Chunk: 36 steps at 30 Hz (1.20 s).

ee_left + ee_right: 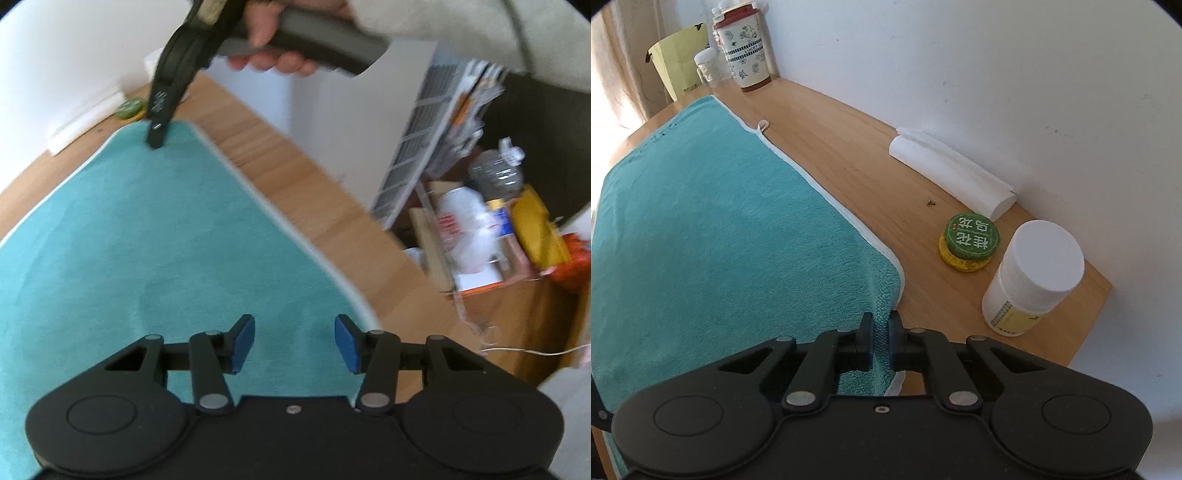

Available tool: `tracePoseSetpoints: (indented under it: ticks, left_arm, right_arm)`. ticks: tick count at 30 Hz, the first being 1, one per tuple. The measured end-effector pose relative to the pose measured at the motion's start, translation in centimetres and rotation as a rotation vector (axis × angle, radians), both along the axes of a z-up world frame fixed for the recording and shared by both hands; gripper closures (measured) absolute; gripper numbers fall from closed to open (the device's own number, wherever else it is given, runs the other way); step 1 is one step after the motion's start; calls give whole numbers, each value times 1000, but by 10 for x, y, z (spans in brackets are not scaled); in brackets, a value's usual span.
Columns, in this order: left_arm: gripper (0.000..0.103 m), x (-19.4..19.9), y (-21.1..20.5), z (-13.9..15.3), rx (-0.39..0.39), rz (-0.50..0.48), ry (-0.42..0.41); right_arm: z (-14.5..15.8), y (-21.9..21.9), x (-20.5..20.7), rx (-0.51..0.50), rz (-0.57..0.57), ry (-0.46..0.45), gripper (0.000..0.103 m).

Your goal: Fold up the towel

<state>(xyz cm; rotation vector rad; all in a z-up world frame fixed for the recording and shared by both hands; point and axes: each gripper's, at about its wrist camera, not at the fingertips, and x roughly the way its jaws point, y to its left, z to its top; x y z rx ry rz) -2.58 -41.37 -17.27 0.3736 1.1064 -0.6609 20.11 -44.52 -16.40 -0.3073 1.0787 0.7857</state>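
Right gripper (881, 334): jaws nearly closed, a narrow gap left, with the teal towel (720, 240) corner pinched between them. The fabric lifts into a small ridge at the tips. In the left wrist view I see the same right gripper (157, 142) at 11 o'clock, its tip down on the towel's far corner, gripped by a hand (275, 55) in a pale sleeve (461, 26).

Left gripper (294, 343): jaws wide apart, the 2 blue pads (243, 343) clear of each other, nothing between them. It hovers over the near part of the towel (147, 240); I cannot tell whether the pads touch the cloth.

The towel lies flat on the wooden table (849, 155), white-edged, with a small hanging loop (762, 125) on its far edge at 11 o'clock in the right wrist view.

Outward from the right jaws: a white pill bottle (1030, 277) at 2 o'clock, a green-lidded tin (971, 242) stacked on a yellow one just beyond it, then a folded white paper (951, 170) along the wall. Far corner, 11 o'clock: a patterned cup (746, 48), a small clear jar (707, 66), a pale green bag (679, 62).

Left wrist view, 3 o'clock, beyond the table edge: a cluttered box (480, 240) of packages, blurred.
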Motion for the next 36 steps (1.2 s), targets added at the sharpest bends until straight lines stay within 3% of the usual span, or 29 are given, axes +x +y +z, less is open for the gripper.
tracePoseSetpoints:
  ticks: [6,12,14,18,20,23,29,36]
  left_arm:
    - [51,-4,-5,7,-31,-70,80]
    - [51,-14,-15,-8,59,-87,109]
    - [55,-16,-16,-11,66,-80,100]
    - [77,-18,-18,-12,70,-72,82]
    - [80,-21,-20,-12,80,-82,68]
    - [94,-22,-18,-12,62,-84,81]
    - [100,-22,-17,-9,33,-92,101]
    - [100,-11,4,-1,5,0,86]
  right_arm:
    - [-1,1,1,-3,-17,4,92]
    - [-1,1,2,-11,-27,-3,88]
    - [0,2,1,-14,-28,-6,88]
    - [0,2,-1,-18,-31,-15,88]
    - [-1,2,-2,-20,-30,-22,88]
    - [-1,1,-1,-14,-33,-17,88]
    - [-2,-2,3,7,-39,-1,95]
    - [4,-8,2,59,-73,14,97]
